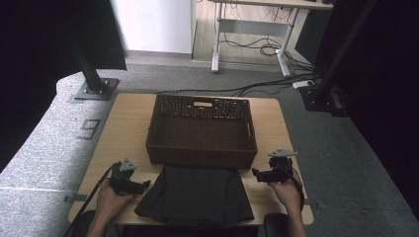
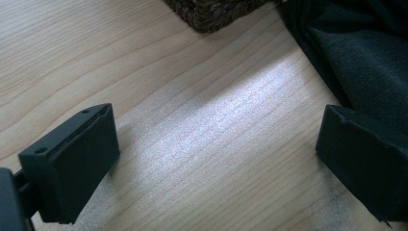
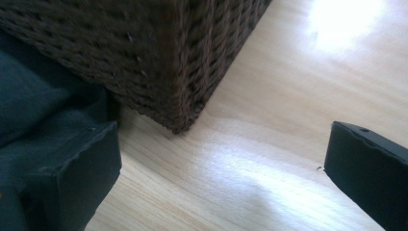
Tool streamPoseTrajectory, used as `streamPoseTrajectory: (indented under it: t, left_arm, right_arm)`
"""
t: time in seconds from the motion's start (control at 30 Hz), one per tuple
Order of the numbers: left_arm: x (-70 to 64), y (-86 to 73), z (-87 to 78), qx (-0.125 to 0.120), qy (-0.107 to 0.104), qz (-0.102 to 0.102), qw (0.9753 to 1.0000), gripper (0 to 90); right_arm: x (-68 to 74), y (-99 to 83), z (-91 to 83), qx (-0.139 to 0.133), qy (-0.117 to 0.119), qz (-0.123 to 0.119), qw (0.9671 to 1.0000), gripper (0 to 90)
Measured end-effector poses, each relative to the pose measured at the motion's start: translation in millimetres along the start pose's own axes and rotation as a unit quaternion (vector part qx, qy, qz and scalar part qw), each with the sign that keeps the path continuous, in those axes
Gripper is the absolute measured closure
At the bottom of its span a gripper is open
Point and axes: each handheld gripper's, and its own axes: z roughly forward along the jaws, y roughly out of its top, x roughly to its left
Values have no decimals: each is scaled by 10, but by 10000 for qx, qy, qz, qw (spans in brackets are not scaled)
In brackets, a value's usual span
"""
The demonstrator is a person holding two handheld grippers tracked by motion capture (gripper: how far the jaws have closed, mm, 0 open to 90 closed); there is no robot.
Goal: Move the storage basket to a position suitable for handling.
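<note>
Cloth (image 1: 197,195) folded flat just before basket (image 1: 201,129), likely soft, light, limp; best pinched at side edges nearest basket; left gripper (image 1: 144,184) and right gripper (image 1: 255,172) flanking cloth, jaws apart, empty.

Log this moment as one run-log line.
left gripper: open, at cloth's left edge | right gripper: open, at cloth's right | dark cloth: flat before wicker basket | basket: empty
</note>
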Motion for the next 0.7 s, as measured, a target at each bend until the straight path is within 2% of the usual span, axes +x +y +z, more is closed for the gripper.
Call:
streamPoseTrajectory:
  t: [0.1,0.13,0.3,0.5,0.57,0.7]
  left_arm:
    - [0,0,0,1,0,1,10000,11]
    - [0,0,0,1,0,0,10000,11]
    - [0,0,0,1,0,1,10000,11]
    - [-1,0,0,1,0,1,10000,11]
    - [-1,0,0,1,0,1,10000,11]
    - [-2,-1,0,2,2,3,10000,11]
  right_arm:
    - [4,-72,84,39,9,67,10000,0]
    - [0,-141,171,128,7,125,9998,0]
    - [2,-214,261,125,-52,206,9997,0]
    - [44,-299,363,168,-54,168,9997,0]
    - [64,-318,387,207,-111,82,9997,0]
    - [61,-333,396,118,-143,108,9998,0]
